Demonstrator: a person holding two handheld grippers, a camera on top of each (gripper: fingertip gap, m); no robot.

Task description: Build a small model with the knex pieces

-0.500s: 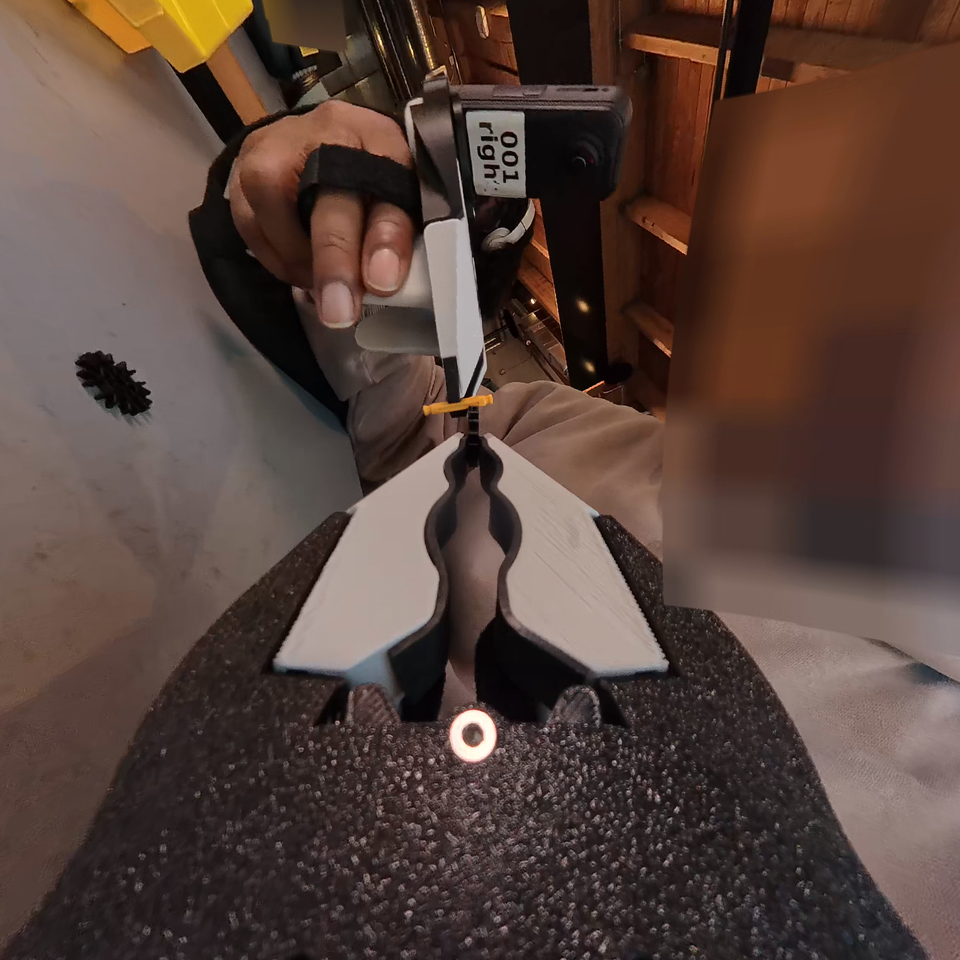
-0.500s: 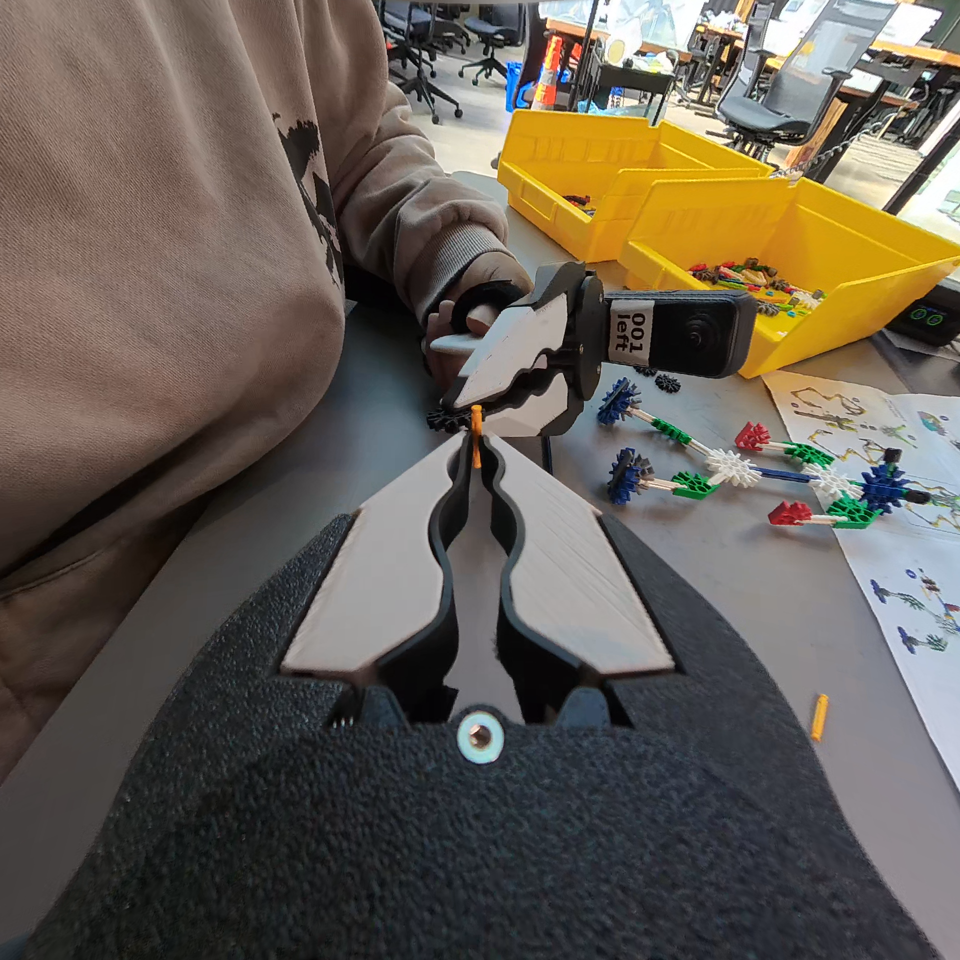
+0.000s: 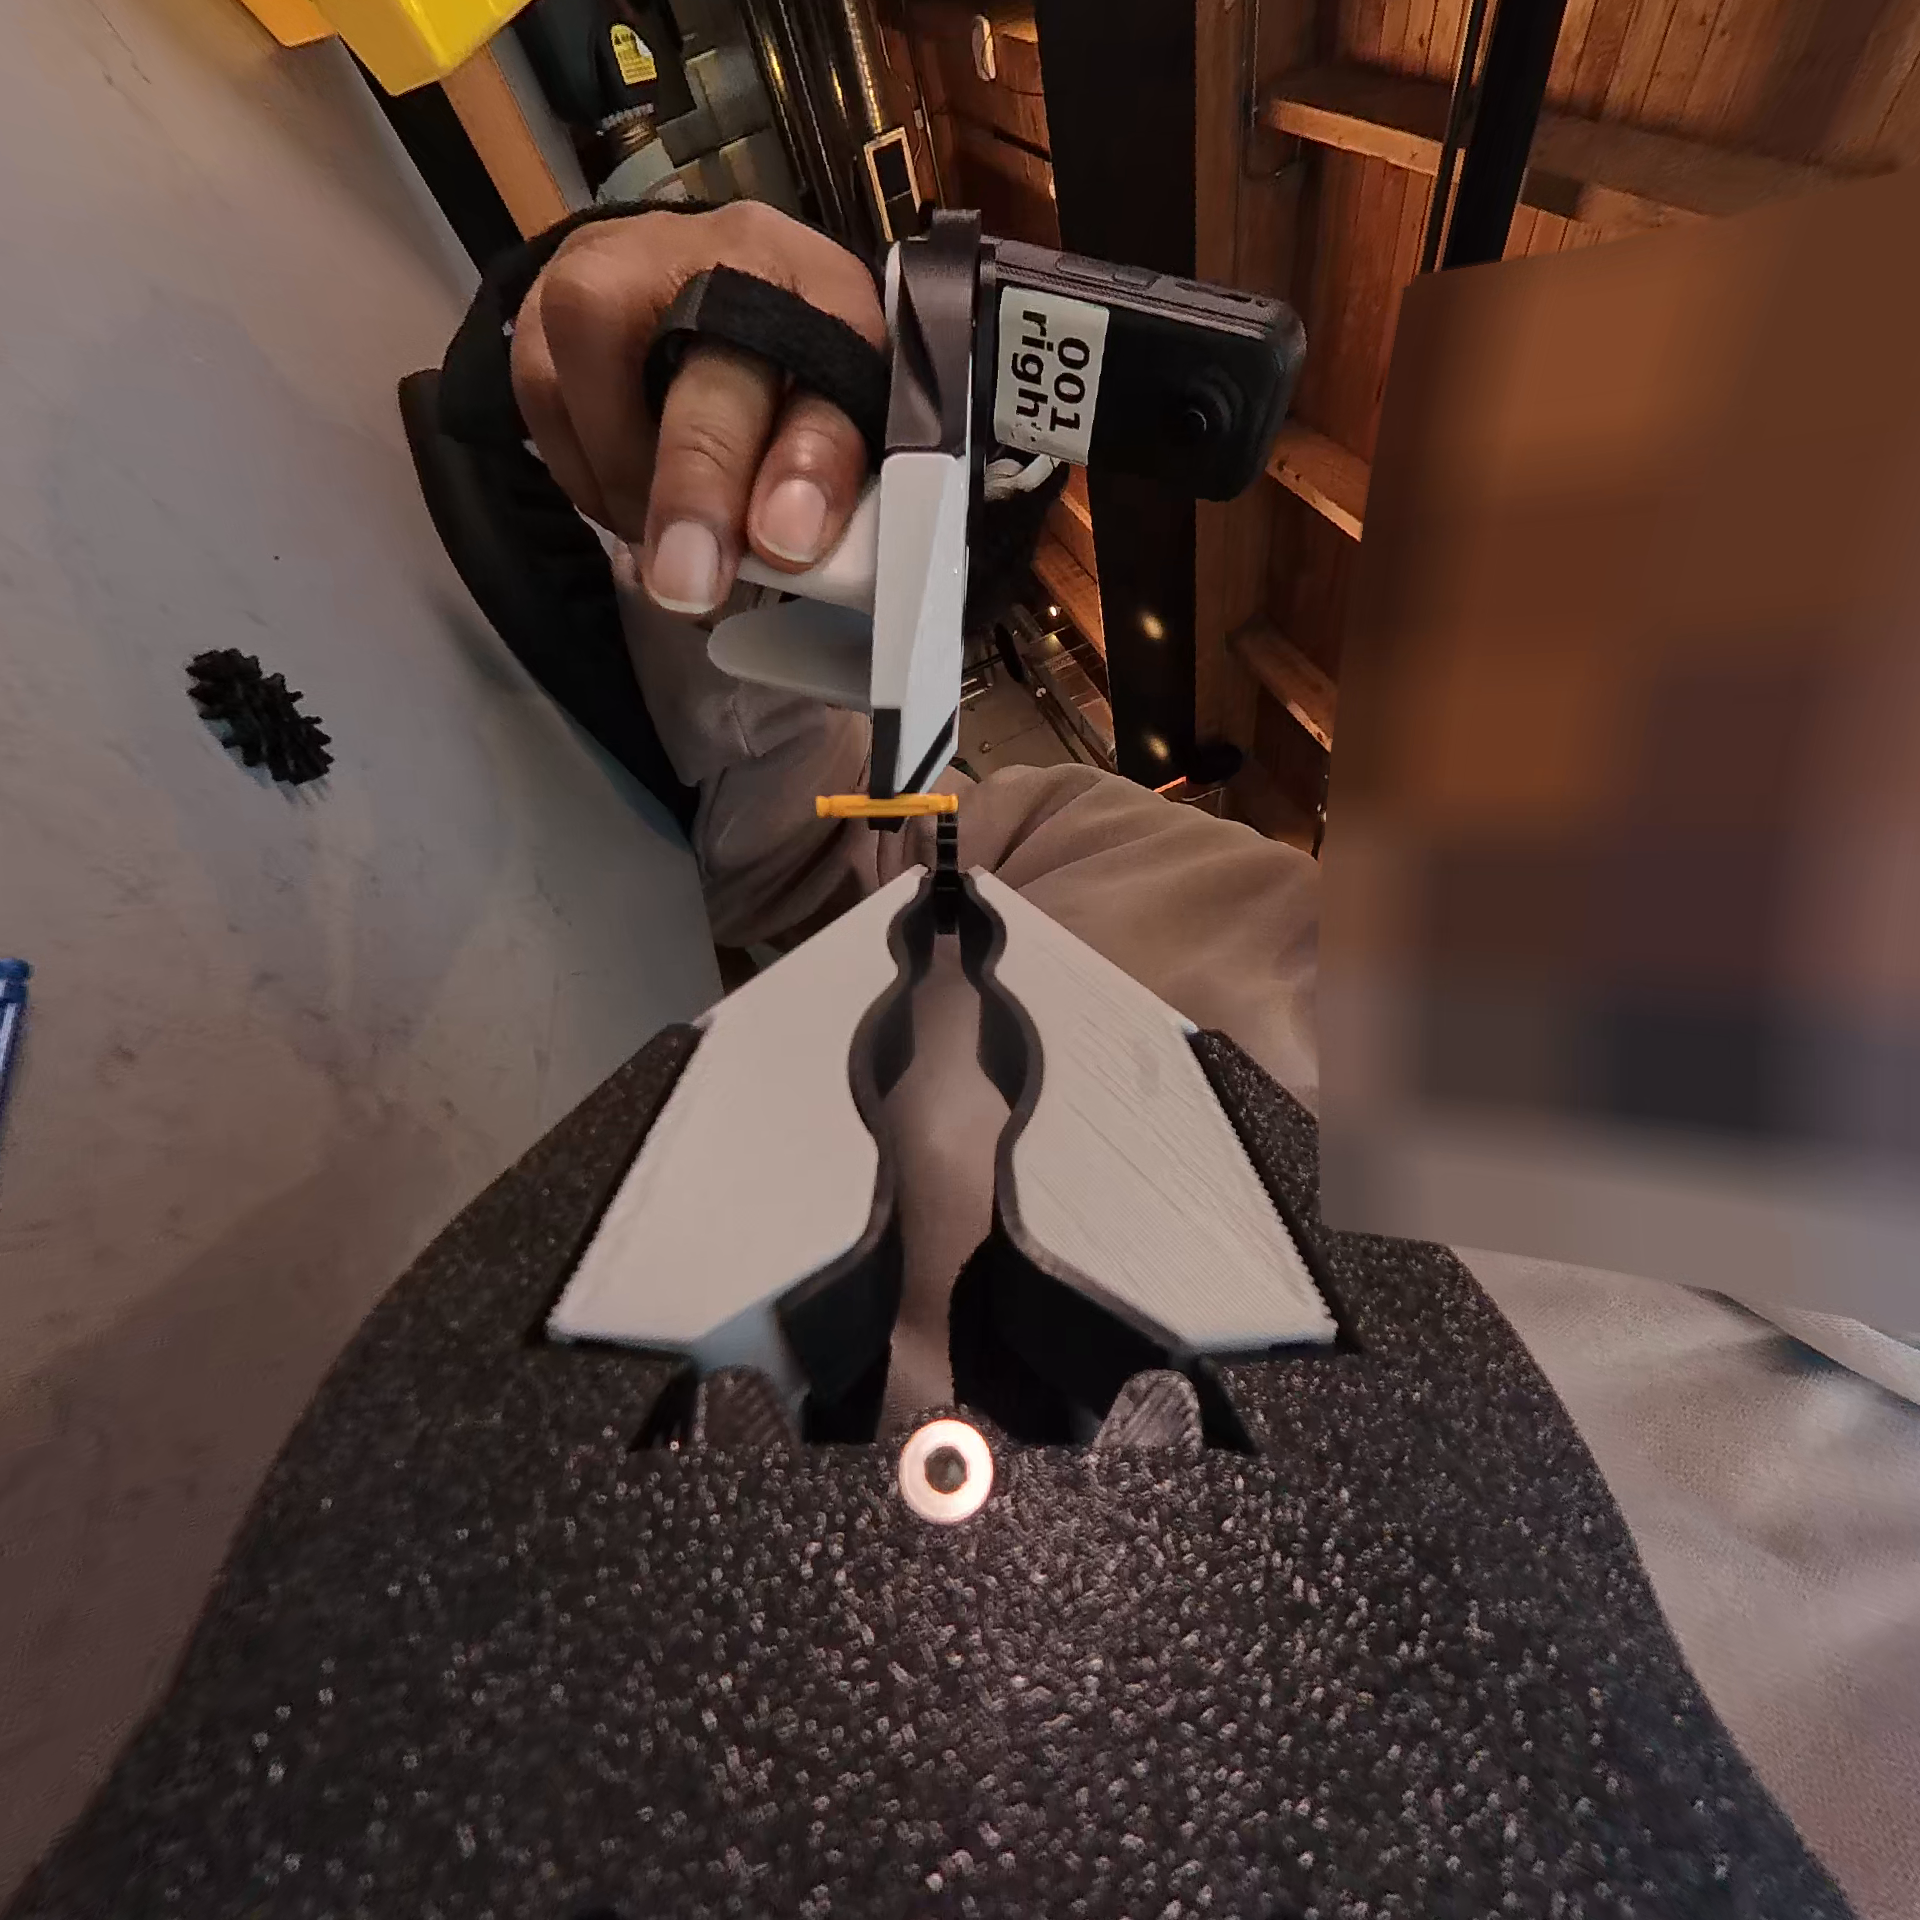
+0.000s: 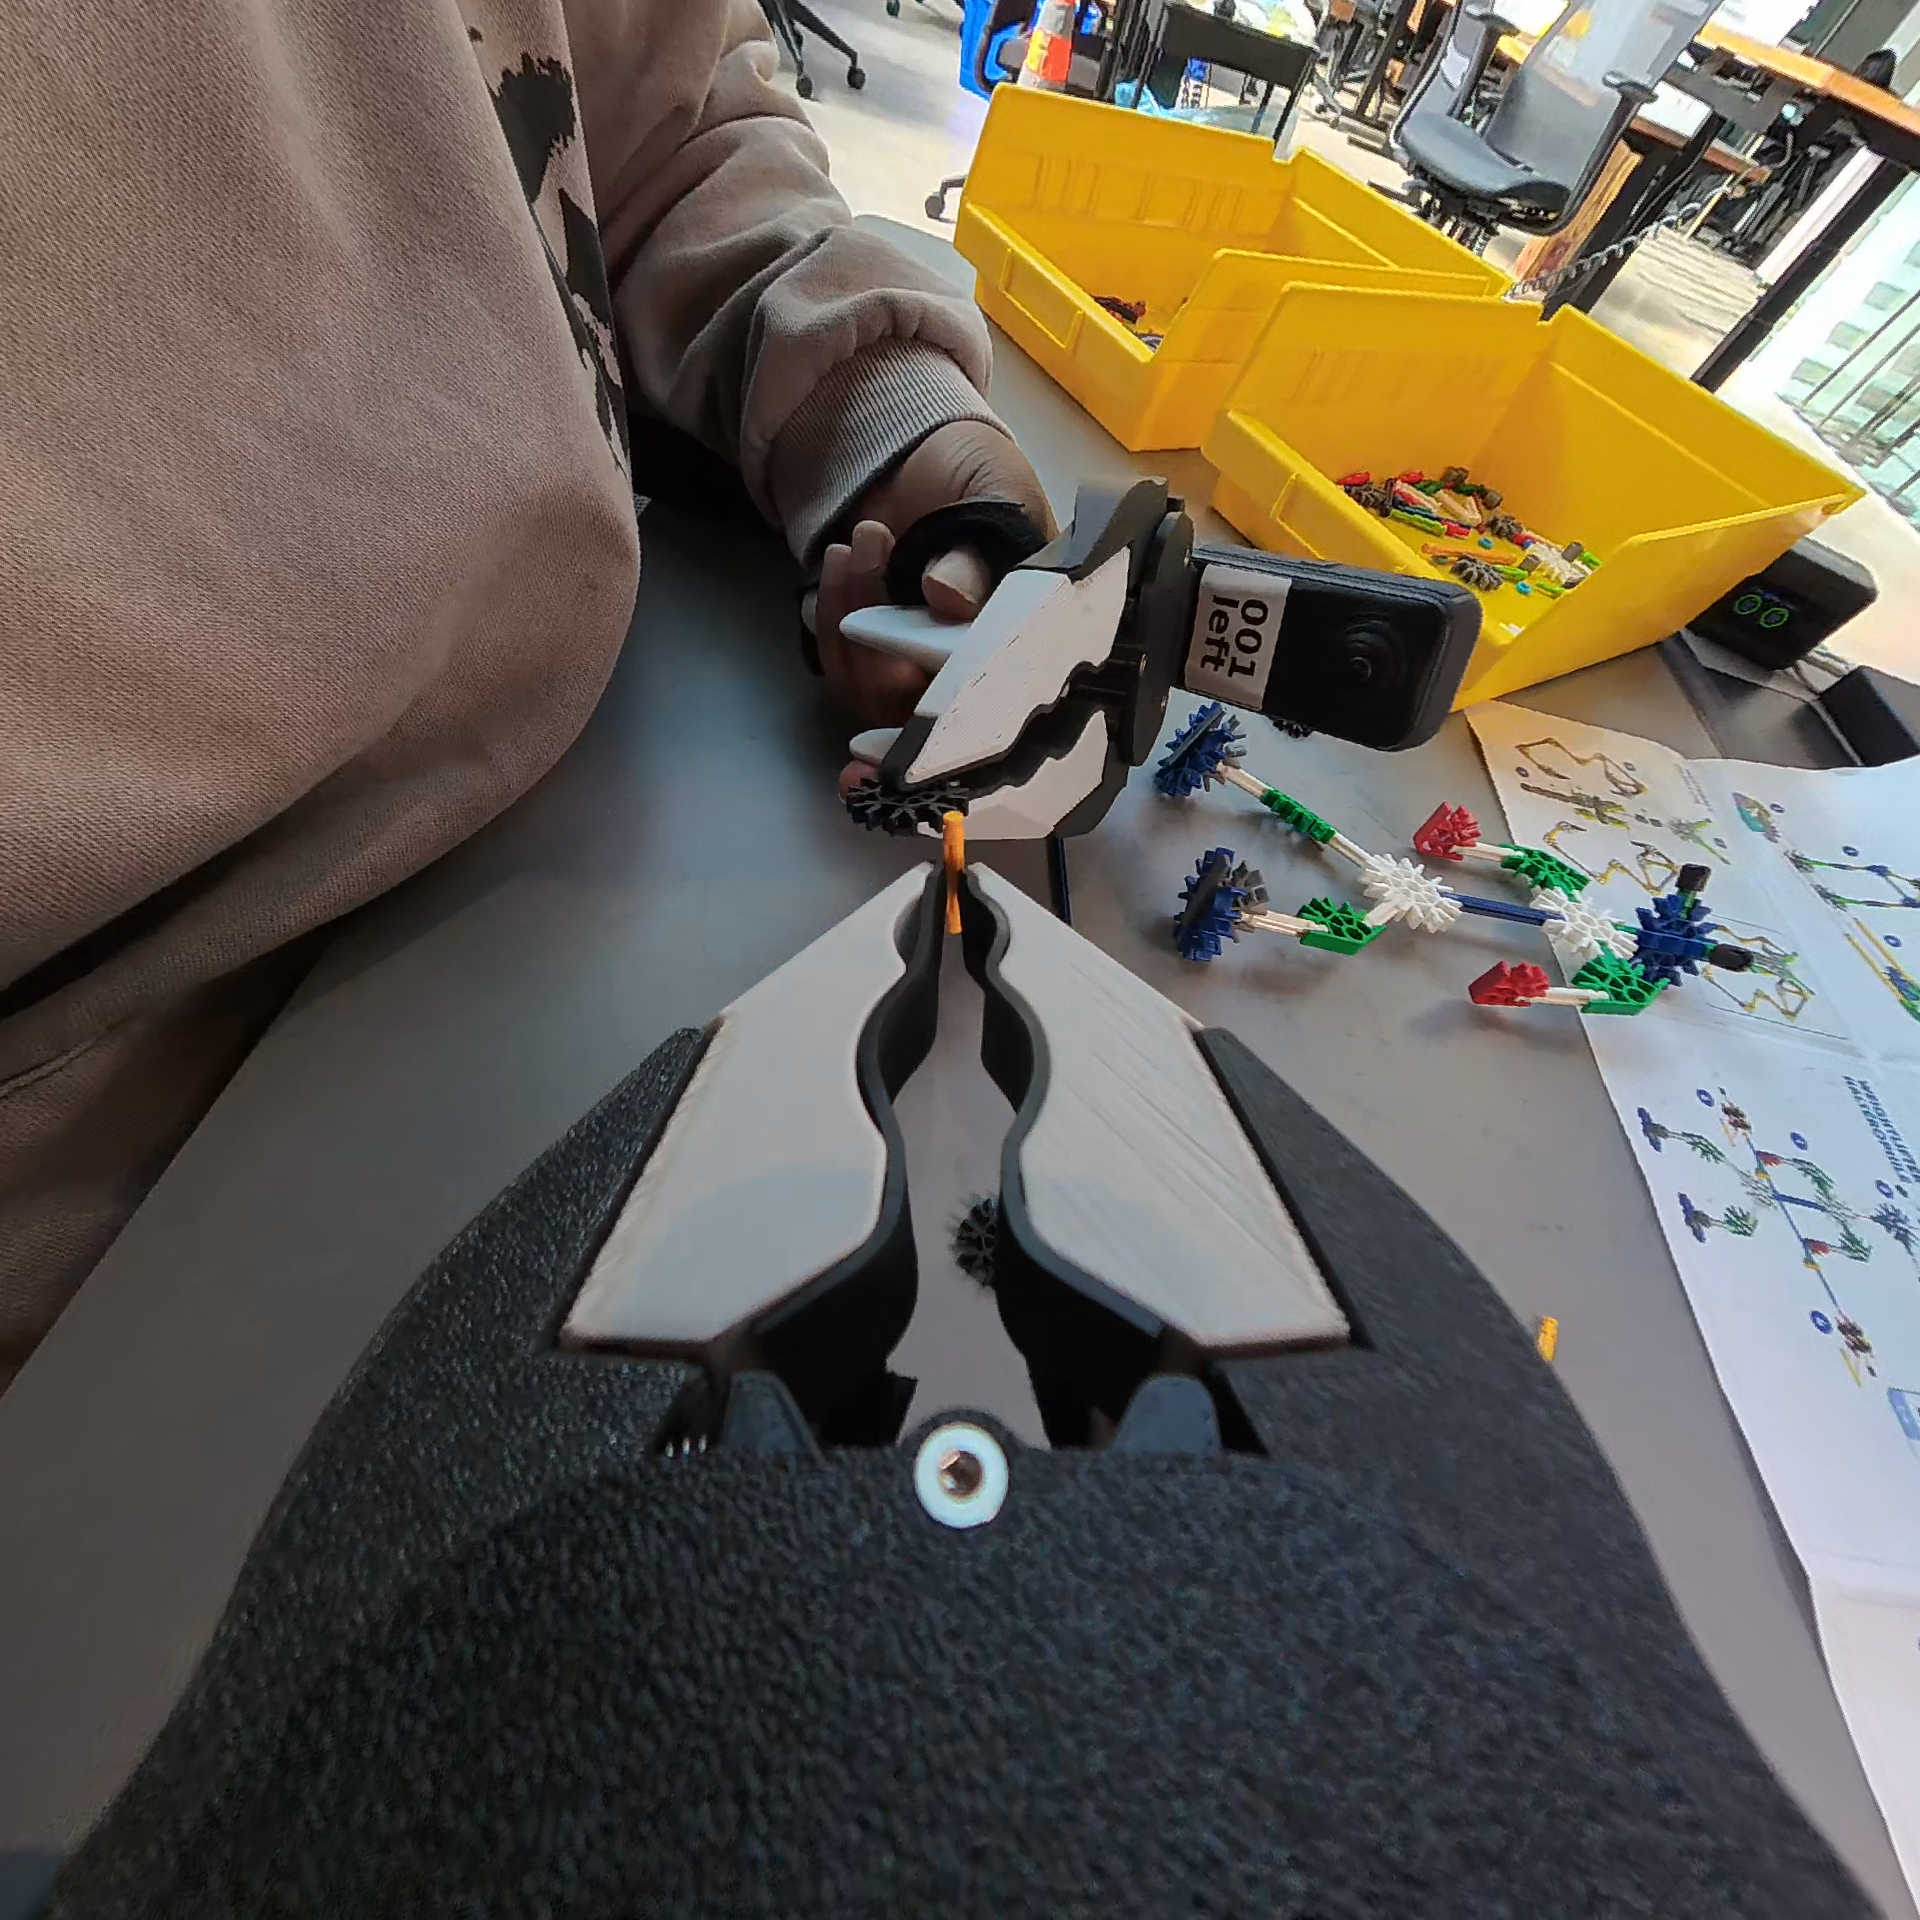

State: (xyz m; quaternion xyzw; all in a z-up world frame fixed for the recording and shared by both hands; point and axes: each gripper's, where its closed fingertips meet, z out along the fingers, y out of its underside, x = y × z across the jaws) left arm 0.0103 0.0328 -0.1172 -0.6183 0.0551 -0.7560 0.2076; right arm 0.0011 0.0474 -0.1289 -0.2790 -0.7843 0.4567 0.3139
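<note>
Since half a second ago you've slid the orange rod (image 3: 883, 805) sideways. Before, its middle sat over the black connector (image 3: 945, 852); now only one end is right at the connector's rim, and I can't tell if they touch.

Your right gripper (image 4: 948, 883) has its fingers pinched narrow on the rod, which pokes out past the tips. Your left gripper (image 3: 943, 883) is squeezed just as tight on the spiky black connector, seen edge-on in its own camera. In the right wrist view that connector (image 4: 904, 805) sticks out flat from the left gripper (image 4: 914, 800), just above the rod's tip (image 4: 952, 831). Both are held up over the grey worktop (image 4: 520, 935), near the edge where you're sitting.

Other stuff around:
- A loose black connector (image 3: 260, 717) lies on the worktop, off to the side of the left gripper.
- The half-built model (image 4: 1403, 894) in blue, green, white and red sits past the grippers, toward the right side.
- An instruction sheet (image 4: 1766, 1143) lies along the right edge, touching the model's end.
- A small orange piece (image 4: 1547, 1337) is just beside the sheet.
- Two yellow bins (image 4: 1558, 416) sit at the far edge, and the nearer one has mixed parts in it.
</note>
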